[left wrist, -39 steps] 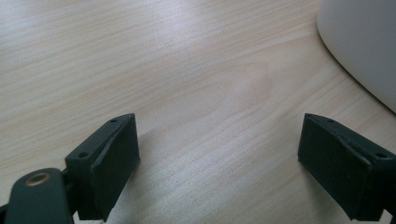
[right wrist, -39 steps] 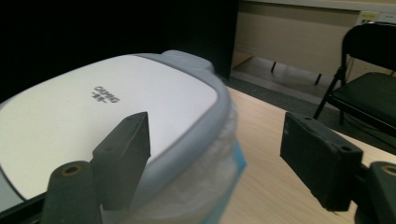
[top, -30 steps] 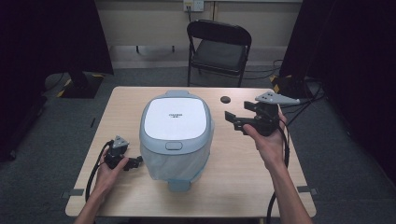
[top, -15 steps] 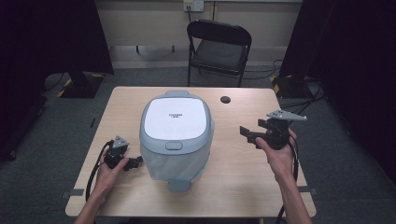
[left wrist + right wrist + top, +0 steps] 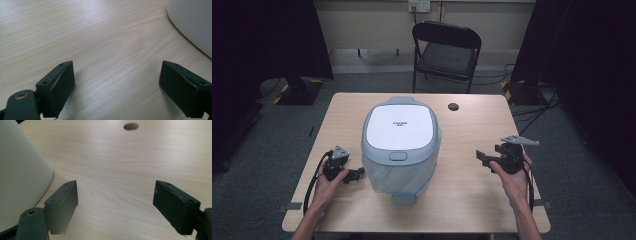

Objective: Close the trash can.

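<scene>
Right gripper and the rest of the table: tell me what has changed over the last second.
The right gripper has come back toward the person and down, from raised beside the rice cooker to low over the table, jaws open and empty. Nothing was gripped or released. The left gripper and the cooker stayed put.

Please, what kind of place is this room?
Probably a recording studio or lab, not a home. A single wooden table stands on grey carpet between dark curtains, with one folding chair behind it and cables on the floor. A rice cooker stands on it.
</scene>
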Tool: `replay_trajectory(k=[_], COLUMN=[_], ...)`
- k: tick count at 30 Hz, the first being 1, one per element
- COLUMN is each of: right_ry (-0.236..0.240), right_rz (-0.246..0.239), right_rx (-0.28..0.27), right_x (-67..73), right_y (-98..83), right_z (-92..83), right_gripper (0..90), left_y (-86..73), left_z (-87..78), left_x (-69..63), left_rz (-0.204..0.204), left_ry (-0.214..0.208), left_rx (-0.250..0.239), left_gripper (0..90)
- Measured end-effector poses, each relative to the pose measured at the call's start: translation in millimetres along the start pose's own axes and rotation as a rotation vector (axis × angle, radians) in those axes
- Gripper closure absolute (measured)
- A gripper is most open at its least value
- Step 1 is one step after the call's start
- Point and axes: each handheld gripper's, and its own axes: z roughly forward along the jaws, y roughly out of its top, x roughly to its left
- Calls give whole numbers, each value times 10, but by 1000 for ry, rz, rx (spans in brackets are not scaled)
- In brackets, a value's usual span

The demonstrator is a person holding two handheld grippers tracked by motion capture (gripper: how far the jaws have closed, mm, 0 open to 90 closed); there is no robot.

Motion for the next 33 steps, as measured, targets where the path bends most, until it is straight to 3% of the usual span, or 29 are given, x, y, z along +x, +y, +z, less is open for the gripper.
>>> replay_trajectory(k=[4,11,13,18,23,29,33], right_ry=[-17,-79,-85,-131,-186,-195,-196], right_rz=[29,17,33,30,-42,-49,-48], right_rx=[41,133,166,208,200,124,124], right_x=[-90,-213,-264,-329,-302,-290,-288], right_y=[-174,-373,-451,-596,-672,-754,-754], right_z=[109,246,275,307,317,339,340], right_gripper=[184,162,161,147,138,108,109], left_y=[0,0,-1,0,5,5,6], left_z=[0,0,-1,-3,5,5,6], left_x=[0,2,4,15,20,21,21], left_rz=[0,1,3,10,8,9,10], left_ry=[0,-1,-3,-9,-5,-6,-6], left_rx=[0,0,0,3,6,6,6], left_gripper=[126,126,126,125,109,107,106])
